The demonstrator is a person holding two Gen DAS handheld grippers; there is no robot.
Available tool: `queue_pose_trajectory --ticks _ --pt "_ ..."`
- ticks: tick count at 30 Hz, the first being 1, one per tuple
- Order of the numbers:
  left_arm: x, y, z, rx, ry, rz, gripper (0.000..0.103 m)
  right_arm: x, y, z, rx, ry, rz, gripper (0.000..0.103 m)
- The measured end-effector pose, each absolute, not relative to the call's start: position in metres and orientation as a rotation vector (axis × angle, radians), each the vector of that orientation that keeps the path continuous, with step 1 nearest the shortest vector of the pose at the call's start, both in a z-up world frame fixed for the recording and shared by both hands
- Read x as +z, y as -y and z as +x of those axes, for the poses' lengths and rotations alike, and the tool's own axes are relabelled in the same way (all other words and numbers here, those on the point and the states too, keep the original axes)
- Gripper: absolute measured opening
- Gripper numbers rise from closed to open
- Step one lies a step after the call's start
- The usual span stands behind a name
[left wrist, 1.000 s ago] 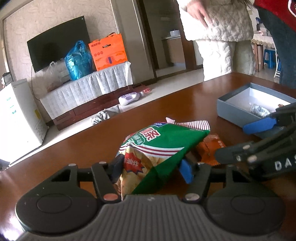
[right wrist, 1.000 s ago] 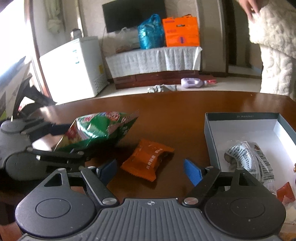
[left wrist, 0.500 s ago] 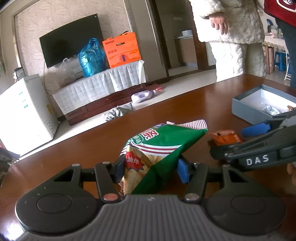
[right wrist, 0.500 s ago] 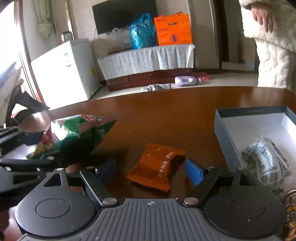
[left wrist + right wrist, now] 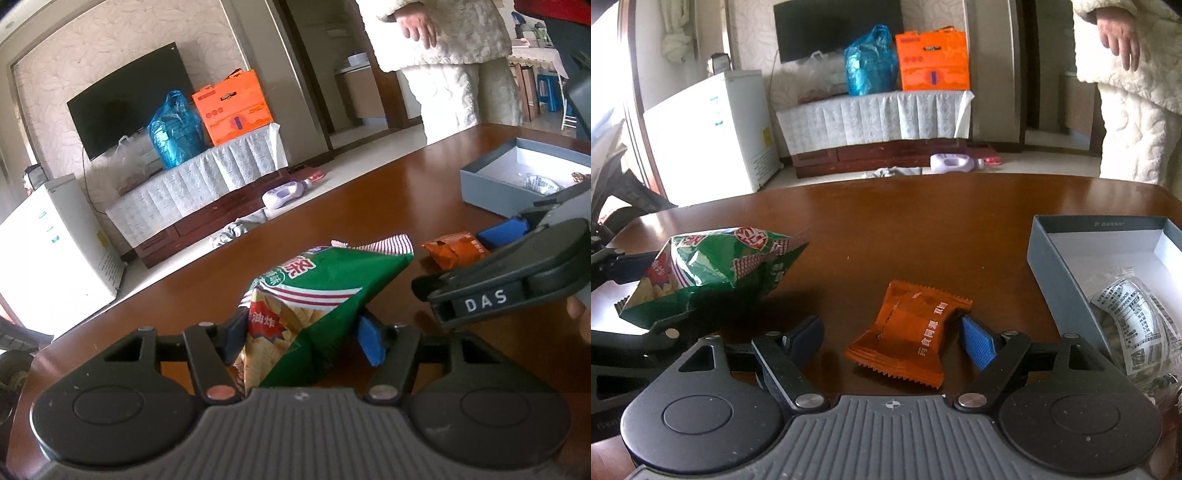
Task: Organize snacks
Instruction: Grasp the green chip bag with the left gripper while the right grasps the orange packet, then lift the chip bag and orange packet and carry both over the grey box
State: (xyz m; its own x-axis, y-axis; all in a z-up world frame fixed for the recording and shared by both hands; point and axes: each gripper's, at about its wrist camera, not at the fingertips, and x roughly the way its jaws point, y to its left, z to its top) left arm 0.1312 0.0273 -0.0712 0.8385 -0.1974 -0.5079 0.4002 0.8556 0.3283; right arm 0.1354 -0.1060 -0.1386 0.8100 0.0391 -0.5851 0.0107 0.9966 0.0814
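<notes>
left tongs (image 5: 301,341) (widening) around chip bag (image 5: 314,302)

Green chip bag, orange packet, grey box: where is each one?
Green chip bag (image 5: 317,295), left wrist view, printed front.
Orange packet (image 5: 912,332), right wrist view, wrapper middle.
Grey box (image 5: 1052,266), right wrist view, left wall.

Daylight floods in from the left, glaring off the glossy table (image 5: 923,221); fisheye bends the edges

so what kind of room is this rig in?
Most likely a home living room: a flat TV on the wall above a cloth-draped low cabinet, a small white fridge beside it, and a polished wooden table holding the snacks.
</notes>
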Motion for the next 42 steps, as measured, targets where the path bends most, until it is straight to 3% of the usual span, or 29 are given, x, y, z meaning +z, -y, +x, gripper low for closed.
queue_pose_trajectory --ticks 3,6,8,11,17,42 --pt "-0.072 -0.023 0.134 -0.331 -0.482 0.449 0.071 -0.139 0.104 0.135 0.015 -0.624 0.068 0.07" --pt "-0.076 -0.027 0.137 -0.331 -0.512 0.413 0.071 -0.139 0.106 0.132 0.015 -0.62 0.053 0.051" --pt "-0.076 -0.029 0.139 -0.342 -0.534 0.369 0.061 -0.139 0.109 0.13 0.024 -0.621 0.061 0.046" --pt "-0.075 -0.03 0.138 -0.331 -0.531 0.358 0.057 -0.137 0.113 0.131 0.031 -0.624 0.068 0.042" --pt "-0.072 -0.034 0.136 -0.294 -0.525 0.308 0.053 -0.13 0.117 0.124 0.051 -0.6 0.093 0.041" --pt "-0.019 -0.022 0.078 -0.241 -0.432 0.215 0.052 -0.089 0.136 0.065 0.152 -0.508 0.116 0.041"
